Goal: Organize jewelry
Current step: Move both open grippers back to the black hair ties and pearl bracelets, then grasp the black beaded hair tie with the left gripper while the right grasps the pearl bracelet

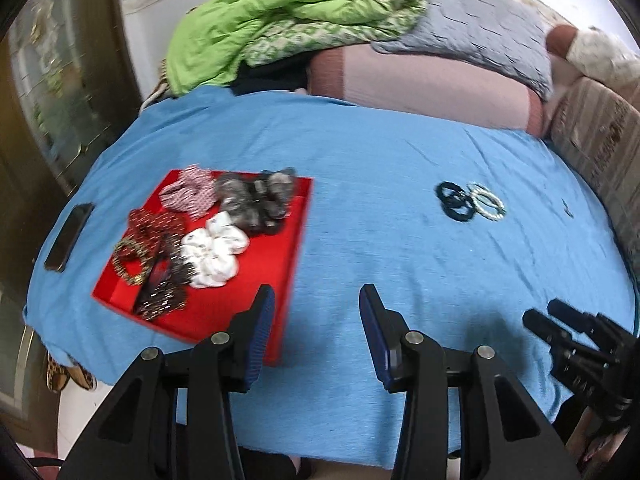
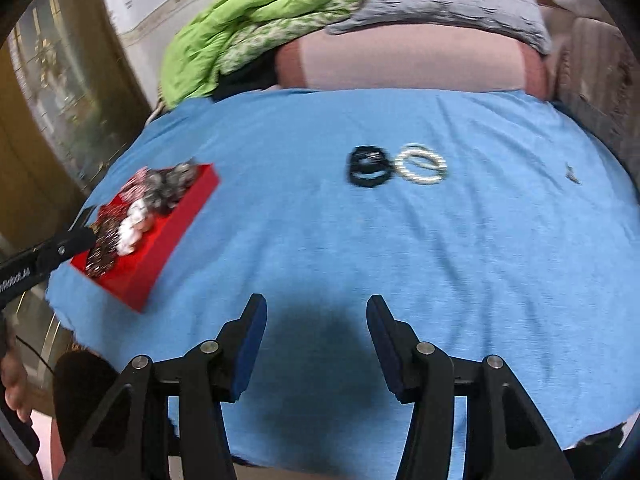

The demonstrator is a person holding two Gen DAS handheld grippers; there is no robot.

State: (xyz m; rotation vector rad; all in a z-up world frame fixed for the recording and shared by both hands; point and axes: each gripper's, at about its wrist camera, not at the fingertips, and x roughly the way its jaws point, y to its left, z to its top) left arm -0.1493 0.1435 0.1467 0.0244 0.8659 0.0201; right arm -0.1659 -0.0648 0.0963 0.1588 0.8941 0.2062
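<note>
Bangles: black rings [image 2: 367, 167] touching pearly white rings [image 2: 421, 164], on blue cloth [image 2: 400, 260] well ahead of right gripper [image 2: 316, 316], jaws apart.
Tray: red box [image 1: 256, 280] of scrunchies [image 1: 214, 250] just beside left gripper [image 1: 317, 306], jaws apart.

Blue cloth-covered surface [image 1: 360, 160] carries: red rectangular tray [image 1: 280, 248] at left fingers; dark flat phone [image 1: 68, 236] beyond; black rings [image 2: 366, 168], white beaded rings [image 2: 422, 168] ahead of right fingers.

— The black rings [image 2: 366, 168] and pale bangles [image 2: 421, 169] blur in the right view; their count is unclear.

— The red tray's [image 1: 248, 308] near corner hides behind a left finger [image 1: 258, 332].
</note>
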